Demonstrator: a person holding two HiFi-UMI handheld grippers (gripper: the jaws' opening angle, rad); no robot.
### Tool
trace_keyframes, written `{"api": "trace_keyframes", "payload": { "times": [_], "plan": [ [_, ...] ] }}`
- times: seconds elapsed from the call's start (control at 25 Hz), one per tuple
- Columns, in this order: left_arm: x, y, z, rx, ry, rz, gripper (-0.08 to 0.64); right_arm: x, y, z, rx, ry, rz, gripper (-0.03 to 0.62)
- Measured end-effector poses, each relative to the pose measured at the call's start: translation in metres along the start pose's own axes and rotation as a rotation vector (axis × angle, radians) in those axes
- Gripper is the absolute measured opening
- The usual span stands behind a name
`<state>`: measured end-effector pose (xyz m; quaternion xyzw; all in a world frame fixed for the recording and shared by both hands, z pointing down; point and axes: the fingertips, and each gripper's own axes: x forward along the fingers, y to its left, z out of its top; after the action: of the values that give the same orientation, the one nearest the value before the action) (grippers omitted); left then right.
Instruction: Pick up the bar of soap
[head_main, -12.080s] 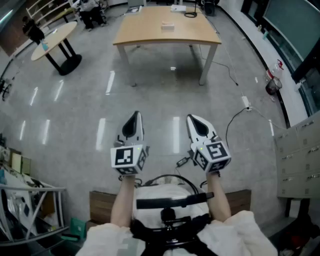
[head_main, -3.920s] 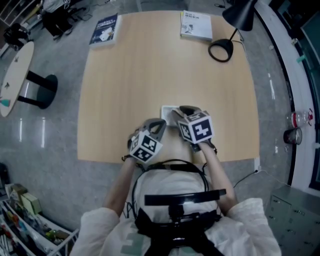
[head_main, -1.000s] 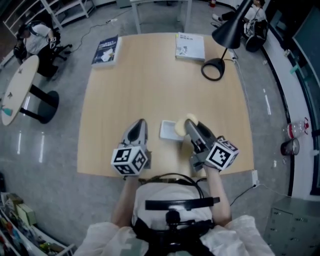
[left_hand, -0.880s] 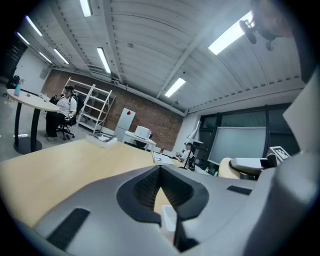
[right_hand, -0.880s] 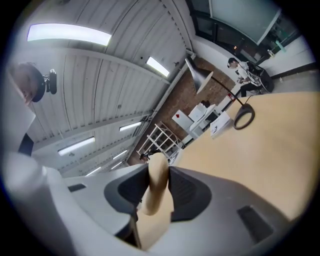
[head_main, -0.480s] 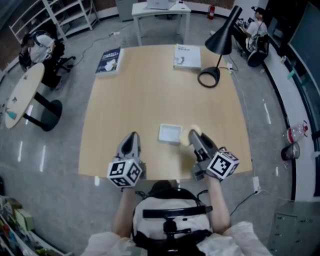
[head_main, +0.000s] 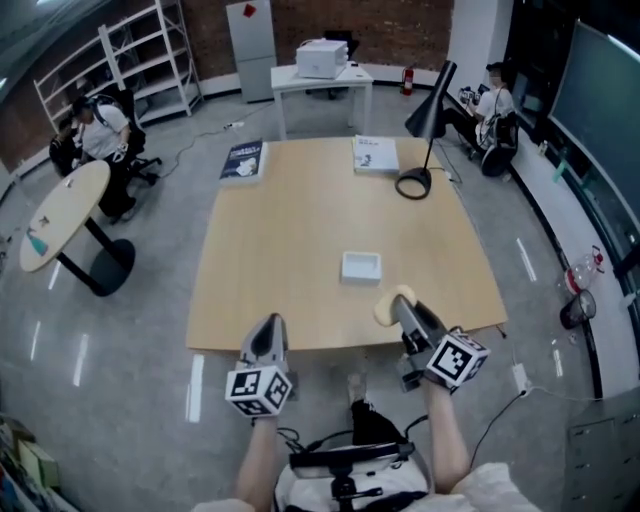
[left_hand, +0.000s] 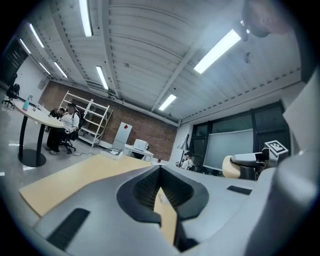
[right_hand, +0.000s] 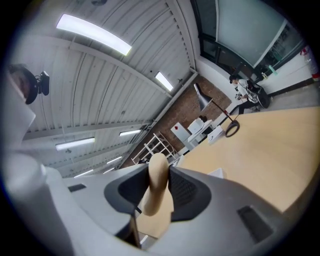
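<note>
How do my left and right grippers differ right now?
Grip: the right gripper is shut on the bar of soap; the left gripper holds nothing.
Jaws: the right gripper's jaws stand apart by the soap's thickness; the left gripper's jaws are together at the tips.
Pose: in the head view the right gripper angles inward, while the left gripper points straight ahead.
Shared: both are at the near edge of the table.

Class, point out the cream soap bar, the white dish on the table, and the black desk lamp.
Cream oval bar of soap (head_main: 386, 305), head view: its exposed rounded end.
White rectangular dish (head_main: 361, 266), head view: its bare middle.
Black desk lamp (head_main: 413, 184), head view: its round base.
</note>
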<state>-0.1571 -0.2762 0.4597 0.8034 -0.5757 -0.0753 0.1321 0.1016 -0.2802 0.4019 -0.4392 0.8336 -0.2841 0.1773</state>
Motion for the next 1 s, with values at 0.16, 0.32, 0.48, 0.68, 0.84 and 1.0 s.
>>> {"api": "trace_keyframes", "payload": {
  "times": [0.16, 0.32, 0.48, 0.68, 0.84, 1.0],
  "plan": [
    [-0.072, -0.002, 0.014, 0.002, -0.014, 0.005, 0.005, -0.044, 0.065, -0.032, -0.066, 0.012, -0.006, 0.130],
    [-0.124, -0.016, 0.021, 0.012, 0.004, 0.004, 0.005, -0.085, 0.114, -0.058, -0.075, 0.018, 0.010, 0.130],
    [-0.165, -0.040, 0.034, 0.049, -0.004, -0.003, 0.005, -0.121, 0.149, -0.073, -0.075, 0.016, 0.041, 0.129],
    [-0.219, -0.082, 0.040, 0.120, -0.006, -0.023, 0.005, -0.178, 0.176, -0.086, -0.066, 0.004, 0.035, 0.130],
    [-0.269, -0.123, 0.025, 0.148, 0.017, -0.038, 0.005, -0.245, 0.184, -0.092, -0.064, -0.003, 0.000, 0.130],
    [-0.323, -0.163, 0.006, 0.135, 0.030, -0.037, 0.005, -0.317, 0.200, -0.099, -0.086, -0.007, -0.016, 0.129]
  ]
}}
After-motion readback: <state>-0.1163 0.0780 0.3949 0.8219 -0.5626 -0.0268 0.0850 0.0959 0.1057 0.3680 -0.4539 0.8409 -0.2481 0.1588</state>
